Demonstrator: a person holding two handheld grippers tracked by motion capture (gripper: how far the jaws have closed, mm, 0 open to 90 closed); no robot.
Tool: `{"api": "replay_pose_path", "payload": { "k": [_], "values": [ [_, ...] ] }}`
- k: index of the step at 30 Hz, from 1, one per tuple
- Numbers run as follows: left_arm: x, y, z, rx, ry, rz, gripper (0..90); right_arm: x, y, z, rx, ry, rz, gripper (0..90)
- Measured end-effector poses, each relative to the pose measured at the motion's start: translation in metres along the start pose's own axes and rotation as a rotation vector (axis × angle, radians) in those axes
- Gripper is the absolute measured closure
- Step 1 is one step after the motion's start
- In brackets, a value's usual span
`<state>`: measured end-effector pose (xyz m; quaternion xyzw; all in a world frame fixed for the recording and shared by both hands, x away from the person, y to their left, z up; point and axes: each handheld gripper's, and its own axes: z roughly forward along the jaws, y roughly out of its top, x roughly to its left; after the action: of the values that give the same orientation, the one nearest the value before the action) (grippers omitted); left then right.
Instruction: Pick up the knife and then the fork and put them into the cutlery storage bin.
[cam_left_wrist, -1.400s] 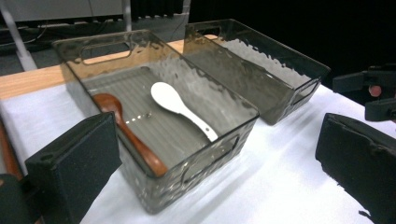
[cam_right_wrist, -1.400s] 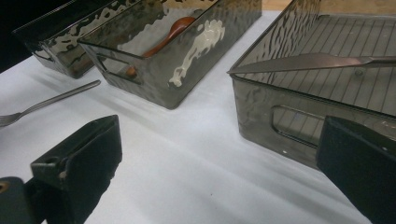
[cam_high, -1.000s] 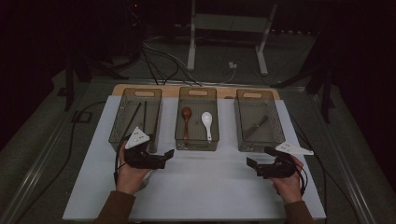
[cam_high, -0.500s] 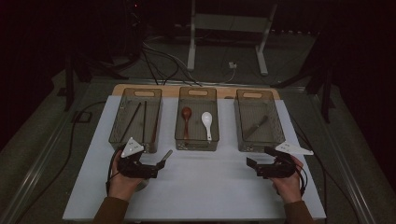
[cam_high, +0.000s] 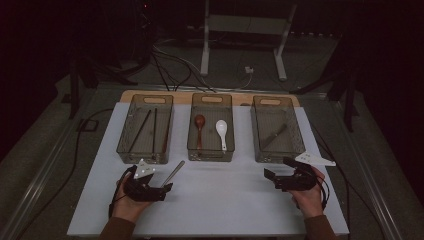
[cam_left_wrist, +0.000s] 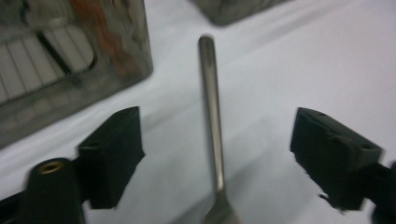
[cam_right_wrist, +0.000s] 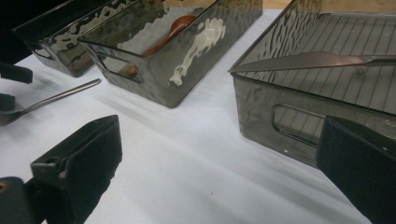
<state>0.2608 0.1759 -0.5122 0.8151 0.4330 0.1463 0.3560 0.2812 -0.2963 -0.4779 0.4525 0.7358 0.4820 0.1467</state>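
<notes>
A slim metal utensil (cam_high: 173, 172) lies on the white table just in front of the left bin, handle pointing away from me. My left gripper (cam_high: 166, 191) stands open around its near end. In the left gripper view the handle (cam_left_wrist: 211, 98) runs up between the two black jaws with clear gaps on both sides, and the left gripper (cam_left_wrist: 217, 123) touches nothing. My right gripper (cam_high: 278, 170) is open over bare table in front of the right bin. Nothing lies between the wide-spread jaws of the right gripper (cam_right_wrist: 219, 140).
Three clear grey bins stand in a row at the back. The left bin (cam_high: 125, 150) holds dark chopsticks, the middle bin (cam_high: 210, 156) a wooden spoon (cam_high: 199, 129) and a white spoon (cam_high: 221, 133), the right bin (cam_high: 260, 150) a knife (cam_right_wrist: 308, 60). White table lies between my hands.
My left gripper has drawn back toward the person, and the metal utensil now shows on the table ahead of it. The right gripper has stayed put.
</notes>
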Motion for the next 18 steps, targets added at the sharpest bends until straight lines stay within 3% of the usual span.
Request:
{"api": "replay_pose_path", "payload": {
  "k": [2, 7, 11, 18],
  "values": [
    [-0.0014, -0.0027, 0.0024, 0.025, 0.007, 0.012, 25.7, -0.0002, -0.0001, 0.0002, 0.001, -0.001, 0.000, 0.7],
    [-0.0053, -0.0042, 0.0073, 0.068, 0.053, 0.062, 50.5, 0.0002, 0.0001, 0.0005, 0.004, -0.003, -0.002, 0.7],
    [-0.0065, -0.0030, 0.0080, 0.082, 0.042, 0.075, 69.2, -0.0001, 0.0000, 0.0005, 0.004, -0.004, -0.001, 0.7],
    [-0.0038, 0.0003, 0.0089, 0.113, 0.031, 0.063, 86.0, 0.0007, -0.0001, 0.0008, 0.008, -0.002, -0.003, 0.7]
  ]
}}
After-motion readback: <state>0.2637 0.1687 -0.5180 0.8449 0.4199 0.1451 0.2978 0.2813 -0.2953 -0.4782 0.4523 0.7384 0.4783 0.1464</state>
